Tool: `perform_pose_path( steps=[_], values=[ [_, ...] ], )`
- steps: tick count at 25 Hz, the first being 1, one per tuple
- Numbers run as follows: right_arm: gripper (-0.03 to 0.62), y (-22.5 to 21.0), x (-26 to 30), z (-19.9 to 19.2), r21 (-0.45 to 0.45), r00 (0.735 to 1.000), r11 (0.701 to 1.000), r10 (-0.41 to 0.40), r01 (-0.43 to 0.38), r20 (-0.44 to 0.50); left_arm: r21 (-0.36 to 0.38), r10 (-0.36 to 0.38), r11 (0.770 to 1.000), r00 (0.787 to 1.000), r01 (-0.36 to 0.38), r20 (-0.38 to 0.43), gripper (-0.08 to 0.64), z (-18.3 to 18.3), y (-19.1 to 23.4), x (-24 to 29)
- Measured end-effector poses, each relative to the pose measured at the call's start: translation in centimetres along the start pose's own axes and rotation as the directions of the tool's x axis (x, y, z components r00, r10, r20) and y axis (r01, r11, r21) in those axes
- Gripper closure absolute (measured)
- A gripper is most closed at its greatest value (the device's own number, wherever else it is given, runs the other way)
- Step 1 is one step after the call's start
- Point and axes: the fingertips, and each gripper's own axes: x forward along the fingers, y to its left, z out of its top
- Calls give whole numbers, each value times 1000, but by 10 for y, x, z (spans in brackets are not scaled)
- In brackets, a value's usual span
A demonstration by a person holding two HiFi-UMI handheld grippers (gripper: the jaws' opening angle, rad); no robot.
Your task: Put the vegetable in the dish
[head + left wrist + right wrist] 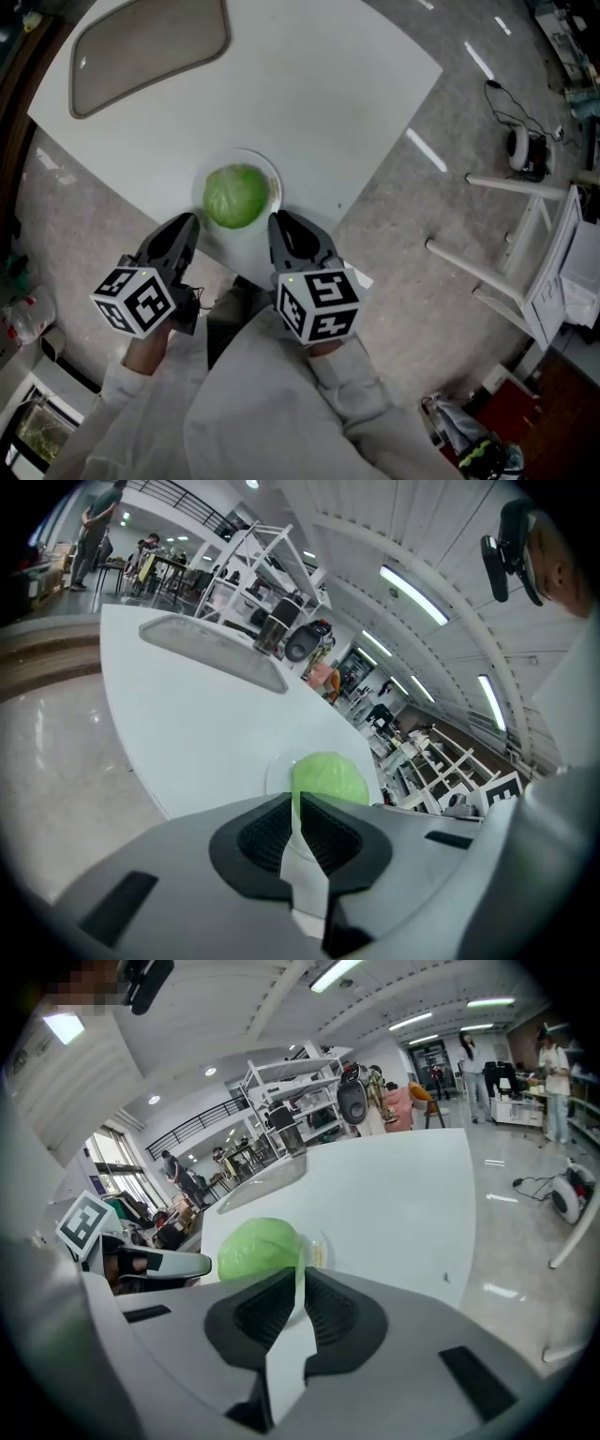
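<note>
A round green cabbage (234,196) lies in a white dish (246,156) near the table's front corner. My left gripper (190,221) hangs just short of the dish on its left, shut and holding nothing. On the dish's right, my right gripper (278,221) is likewise shut and empty. Neither touches the cabbage. In the left gripper view the cabbage (330,778) and dish (275,772) sit just past the closed left gripper (296,803). In the right gripper view the cabbage (258,1249) rises beyond the closed right gripper (301,1274).
A grey oval tray (145,47) lies at the far left of the white table (328,84). On the floor to the right stand a white frame (525,253) and a small device with a cable (525,150).
</note>
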Motion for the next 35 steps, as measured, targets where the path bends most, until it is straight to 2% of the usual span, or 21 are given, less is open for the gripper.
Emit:
perform_pose_path(
  steps=[4, 8, 11, 18, 29, 35],
  values=[
    [574, -9, 0, 0, 23, 1000, 999, -26, 26, 10, -26, 24, 999, 1000, -24, -4, 548, -2, 7, 2],
    [555, -11, 2, -2, 39, 1000, 999, -18, 18, -3, -29, 35, 999, 999, -35, -20, 546, -6, 10, 4],
    [520, -10, 6, -4, 46, 1000, 999, -15, 16, -19, -26, 33, 999, 999, -34, -34, 521, -6, 13, 7],
    [488, -12, 11, -6, 43, 999, 999, -32, 34, -39, -51, 39, 998, 997, -43, -70, 471, -9, 19, 12],
    [480, -13, 21, -10, 59, 996, 998, -33, 38, -78, -68, 36, 997, 995, -42, -88, 469, -10, 24, 20],
    [480, -11, 23, -14, 86, 995, 995, -37, 45, -94, -116, 36, 992, 996, -45, -81, 469, -11, 23, 20]
  ],
)
